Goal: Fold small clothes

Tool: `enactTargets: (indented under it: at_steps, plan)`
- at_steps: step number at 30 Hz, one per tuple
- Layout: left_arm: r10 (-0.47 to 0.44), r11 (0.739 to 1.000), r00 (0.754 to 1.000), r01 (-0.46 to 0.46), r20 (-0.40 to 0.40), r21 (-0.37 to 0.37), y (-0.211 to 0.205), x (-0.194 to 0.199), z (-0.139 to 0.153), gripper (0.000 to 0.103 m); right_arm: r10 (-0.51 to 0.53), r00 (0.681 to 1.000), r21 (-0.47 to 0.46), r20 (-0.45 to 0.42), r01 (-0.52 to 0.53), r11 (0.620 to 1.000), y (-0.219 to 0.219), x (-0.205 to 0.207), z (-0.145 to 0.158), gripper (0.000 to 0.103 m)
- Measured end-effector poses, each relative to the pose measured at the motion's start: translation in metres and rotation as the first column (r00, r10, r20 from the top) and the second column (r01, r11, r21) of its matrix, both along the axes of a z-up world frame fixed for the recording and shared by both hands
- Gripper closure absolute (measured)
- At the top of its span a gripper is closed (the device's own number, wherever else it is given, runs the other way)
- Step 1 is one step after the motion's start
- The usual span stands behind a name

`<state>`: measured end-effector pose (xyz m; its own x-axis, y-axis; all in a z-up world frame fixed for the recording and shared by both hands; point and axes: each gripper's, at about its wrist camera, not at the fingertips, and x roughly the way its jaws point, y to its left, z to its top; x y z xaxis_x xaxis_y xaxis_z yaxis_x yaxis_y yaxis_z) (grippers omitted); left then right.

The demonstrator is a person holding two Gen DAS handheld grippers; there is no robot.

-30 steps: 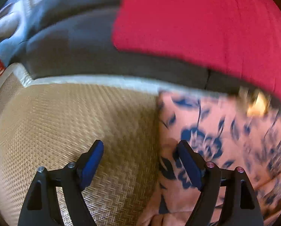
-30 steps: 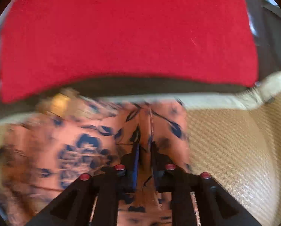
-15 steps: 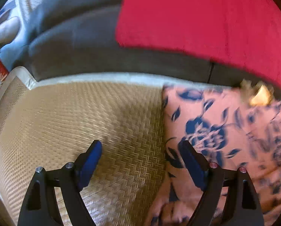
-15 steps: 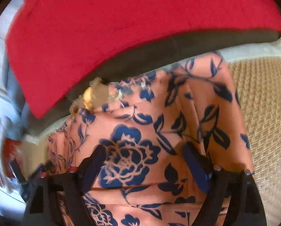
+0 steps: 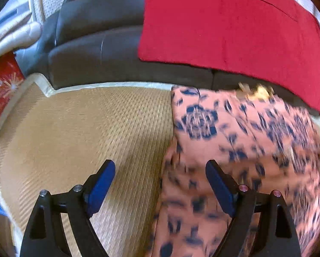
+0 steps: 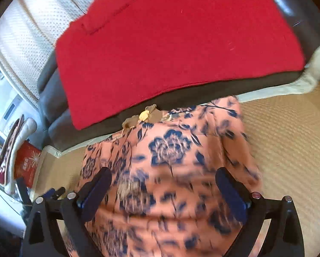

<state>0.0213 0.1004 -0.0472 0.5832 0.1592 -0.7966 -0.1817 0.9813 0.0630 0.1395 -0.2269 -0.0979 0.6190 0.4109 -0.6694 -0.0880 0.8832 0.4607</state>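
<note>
Woven mat point(image 5: 78, 132) bears one floral garment point(image 6: 170, 171), one red cloth point(image 6: 170, 42).

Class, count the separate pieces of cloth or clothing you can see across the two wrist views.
2: the peach blue-flowered garment on the woven mat; the red cloth on the dark sofa. Others may be hidden.

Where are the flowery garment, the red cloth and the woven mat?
Floral garment point(image 6: 170, 150), right wrist view: big blue flower print.
Red cloth point(image 6: 170, 42), right wrist view: its middle.
Woven mat point(image 5: 85, 128), left wrist view: bare weave.
</note>
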Motion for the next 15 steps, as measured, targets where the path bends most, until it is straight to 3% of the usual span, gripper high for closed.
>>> enactTargets:
  at_steps: [3,8,10,15]
  plan:
    - [0.013,0.999,1.000,-0.013,-0.011,0.032,0.001,-0.041,0.006,0.016,-0.022,0.998,-0.002,-0.056,0.021,1.000,-0.025,-0.052,-0.014,0.003]
    - [0.061,0.997,0.998,-0.060,-0.019,0.050,-0.004,-0.100,0.012,0.016,-0.111,0.985,-0.086,-0.130,0.101,0.991,-0.052,-0.145,-0.054,0.003]
    - [0.072,0.996,0.997,-0.071,-0.012,0.062,-0.011,-0.124,0.021,0.016,-0.140,0.983,-0.111,-0.119,0.126,0.986,-0.074,-0.184,-0.034,0.003]
    - [0.085,0.991,0.996,-0.085,0.005,0.108,-0.015,-0.157,0.027,0.016,-0.170,0.983,-0.160,-0.074,0.156,0.975,-0.085,-0.228,-0.015,0.003]
